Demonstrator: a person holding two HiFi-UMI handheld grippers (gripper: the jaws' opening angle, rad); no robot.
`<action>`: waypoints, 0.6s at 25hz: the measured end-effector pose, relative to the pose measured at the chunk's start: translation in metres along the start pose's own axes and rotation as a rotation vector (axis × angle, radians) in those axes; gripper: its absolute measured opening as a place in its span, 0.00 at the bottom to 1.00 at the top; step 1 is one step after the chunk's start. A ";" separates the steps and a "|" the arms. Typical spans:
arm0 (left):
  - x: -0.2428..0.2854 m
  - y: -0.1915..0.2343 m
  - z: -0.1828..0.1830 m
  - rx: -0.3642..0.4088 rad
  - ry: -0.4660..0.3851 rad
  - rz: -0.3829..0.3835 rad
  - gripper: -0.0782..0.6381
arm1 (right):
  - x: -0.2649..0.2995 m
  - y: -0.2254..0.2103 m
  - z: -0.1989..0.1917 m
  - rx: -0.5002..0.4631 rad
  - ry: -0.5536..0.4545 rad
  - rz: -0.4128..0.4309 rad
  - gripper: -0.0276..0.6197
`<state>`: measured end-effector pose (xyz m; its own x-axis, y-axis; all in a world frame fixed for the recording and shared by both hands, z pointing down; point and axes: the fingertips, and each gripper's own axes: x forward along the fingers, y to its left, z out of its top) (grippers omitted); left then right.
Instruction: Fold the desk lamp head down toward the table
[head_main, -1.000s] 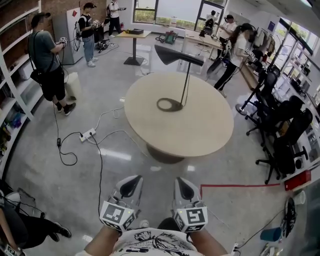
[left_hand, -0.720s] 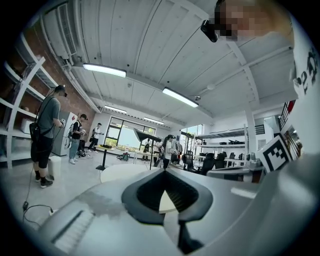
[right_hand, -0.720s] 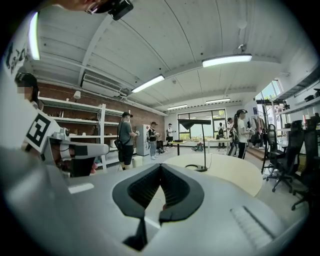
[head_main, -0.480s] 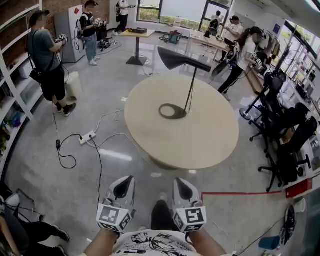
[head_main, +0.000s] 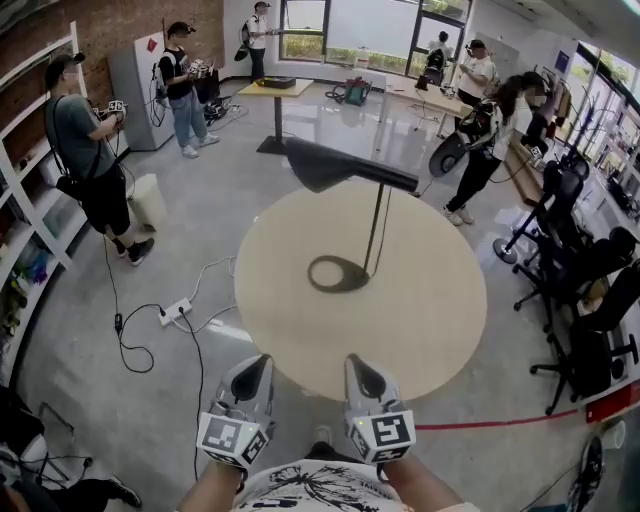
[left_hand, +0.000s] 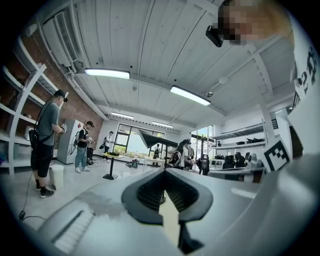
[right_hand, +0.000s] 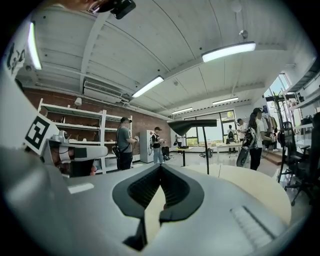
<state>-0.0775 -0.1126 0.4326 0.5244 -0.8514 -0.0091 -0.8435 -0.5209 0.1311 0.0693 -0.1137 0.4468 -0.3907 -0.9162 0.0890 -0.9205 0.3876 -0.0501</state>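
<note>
From the head view, the lamp stands near the middle of the round table (head_main: 430, 320). Its ring base (head_main: 338, 273) lies flat, the pole (head_main: 375, 225) is upright, and the head (head_main: 345, 168) juts out level at the top, so none of the folding looks done. The left gripper (head_main: 258, 366) and right gripper (head_main: 358, 366) are held side by side close to the person's body, just at the table's near edge and well apart from the lamp. I'd say that's a carrying pose before any reach.

In the left gripper view, the left gripper (left_hand: 165, 172) has its jaw tips together with nothing between them. The head (left_hand: 157, 139) shows far off above them.

In the right gripper view, the right gripper (right_hand: 160, 167) is likewise closed and empty. Beyond it the head (right_hand: 192, 125) sits atop the pole (right_hand: 207, 150) over the table (right_hand: 250, 185). The jaws would need to part before gripping the head.
</note>
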 end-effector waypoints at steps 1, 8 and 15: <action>0.014 -0.001 0.001 0.004 -0.004 -0.004 0.12 | 0.009 -0.011 0.005 -0.008 -0.007 0.003 0.05; 0.088 -0.006 0.003 0.005 0.007 -0.007 0.12 | 0.056 -0.080 0.025 -0.058 -0.034 -0.013 0.05; 0.131 0.015 0.020 0.024 0.013 -0.041 0.12 | 0.099 -0.109 0.042 -0.075 -0.033 -0.048 0.05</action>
<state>-0.0240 -0.2330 0.4135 0.5598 -0.8286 -0.0009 -0.8238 -0.5567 0.1072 0.1317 -0.2510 0.4197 -0.3467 -0.9363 0.0565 -0.9369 0.3486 0.0277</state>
